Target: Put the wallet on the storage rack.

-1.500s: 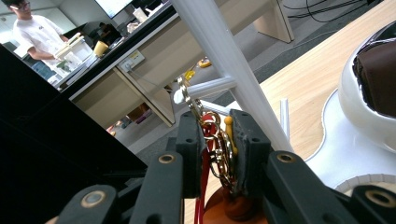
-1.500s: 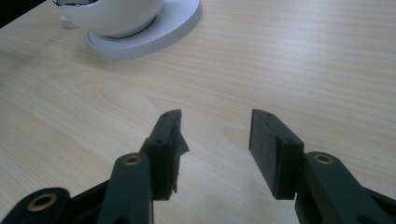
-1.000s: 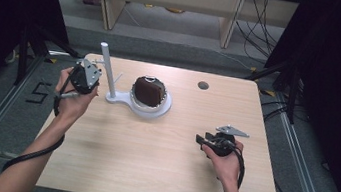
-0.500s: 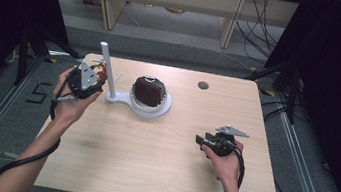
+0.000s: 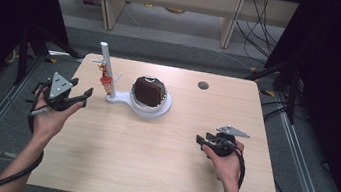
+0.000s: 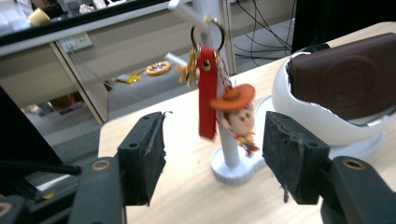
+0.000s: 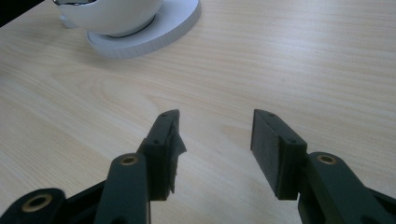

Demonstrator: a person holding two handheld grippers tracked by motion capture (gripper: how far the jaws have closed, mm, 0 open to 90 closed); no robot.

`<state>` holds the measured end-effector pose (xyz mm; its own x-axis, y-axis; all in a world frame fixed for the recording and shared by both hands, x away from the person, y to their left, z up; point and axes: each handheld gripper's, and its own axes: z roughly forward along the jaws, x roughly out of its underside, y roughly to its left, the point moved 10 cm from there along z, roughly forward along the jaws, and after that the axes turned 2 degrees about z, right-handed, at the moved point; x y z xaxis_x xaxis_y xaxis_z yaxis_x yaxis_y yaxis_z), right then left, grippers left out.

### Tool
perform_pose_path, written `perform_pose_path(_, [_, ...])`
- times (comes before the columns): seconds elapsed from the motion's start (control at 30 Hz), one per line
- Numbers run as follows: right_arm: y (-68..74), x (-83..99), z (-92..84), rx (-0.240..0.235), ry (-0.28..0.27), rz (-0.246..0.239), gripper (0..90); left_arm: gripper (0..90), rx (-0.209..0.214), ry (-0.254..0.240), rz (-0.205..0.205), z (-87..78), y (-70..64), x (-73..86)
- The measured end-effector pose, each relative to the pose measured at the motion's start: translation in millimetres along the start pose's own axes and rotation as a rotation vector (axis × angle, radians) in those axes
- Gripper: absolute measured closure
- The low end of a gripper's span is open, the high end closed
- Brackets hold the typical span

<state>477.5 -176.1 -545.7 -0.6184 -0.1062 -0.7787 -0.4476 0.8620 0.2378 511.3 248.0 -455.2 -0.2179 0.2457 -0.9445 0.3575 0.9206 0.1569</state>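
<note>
High view: a pale wooden bench with a person's forearms coming in from the near edge, a claw in each hand.
Left claw: held at the bench's left edge, pointing toward the white stand; its jaws have just been opening and now stand apart with nothing between the pads.
Right claw: resting low over the near right part of the bench, jaws apart, gripping nothing, well apart from the stand.
Keychain: hangs from a peg on the stand's upright post, clear of both claws.
White stand: near the far left of the bench, a slim post on a round foot joined to a white bowl-shaped cradle.
Brown wallet: sits upright in the cradle, just right of the post.
Left gripper view, keychain: a red strap on a metal ring, with a small cowboy figure in an orange hat dangling beside it, seen beyond and between the two black pads, touching neither.
Left gripper view, wallet: dark brown with an embossed round mark, leaning in the white cradle at right.
Right gripper view: the two pads stand open over bare wood, with the cradle's round base at the upper left.
Round hole: in the bench top near the far edge, right of the cradle.
</note>
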Motion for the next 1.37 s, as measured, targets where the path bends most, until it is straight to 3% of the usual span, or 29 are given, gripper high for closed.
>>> perform_pose_path(0.17, [-0.8, 1.1, 0.1, 0.002, 0.001, 0.003, 52.9, 35.5, 0.008, 0.010, -0.046, -14.2, -0.2, 27.3])
perform_pose_path(0.43, [-1.6, 4.0, 0.7, 0.002, 0.004, 0.005, 52.7, 35.4, 0.015, 0.058, -0.139, -32.0, -3.2, 94.2])
perform_pose_path(0.57, [-2.0, 7.2, 0.5, 0.012, 0.022, 0.005, 52.7, 35.5, 0.018, 0.069, -0.155, -35.9, -4.2, 110.7])
perform_pose_path(0.6, [-2.4, 7.2, 1.8, 0.010, 0.014, 0.002, 52.7, 35.5, 0.018, 0.063, -0.157, -37.0, -4.4, 112.7])
perform_pose_path(0.63, [1.8, 9.6, 1.6, 0.005, 0.024, 0.051, 52.7, 35.5, 0.015, 0.053, -0.164, -38.1, -5.0, 113.1])
perform_pose_path(0.67, [-1.7, 9.9, 3.7, 0.019, 0.018, 0.019, 52.6, 35.5, 0.016, 0.049, -0.164, -38.7, -5.4, 113.3])
perform_pose_path(0.7, [-0.3, 10.3, 2.8, 0.009, 0.017, 0.025, 52.5, 35.5, 0.014, 0.038, -0.162, -39.0, -5.7, 113.2])
perform_pose_path(0.73, [-2.9, 10.2, 3.7, 0.010, 0.012, -0.001, 52.4, 35.4, 0.011, 0.038, -0.162, -39.5, -6.2, 113.8])
perform_pose_path(0.97, [-3.7, 16.2, 6.9, 0.018, -0.001, -0.037, 50.7, 35.6, 0.012, 0.006, -0.133, -39.8, -13.7, 114.7])
perform_pose_path(1.0, [-0.9, 17.0, 7.5, 0.000, -0.003, -0.030, 50.6, 35.6, 0.014, 0.000, -0.131, -39.2, -14.3, 114.2])
perform_pose_path(1.3, [2.1, 17.4, 10.4, 0.006, -0.031, -0.059, 49.8, 35.5, 0.011, 0.011, -0.127, -39.0, -14.7, 114.8])
perform_pose_path(1.37, [5.0, 18.1, 10.1, -0.008, -0.030, -0.037, 49.6, 35.3, 0.007, 0.019, -0.122, -38.7, -14.7, 115.3])
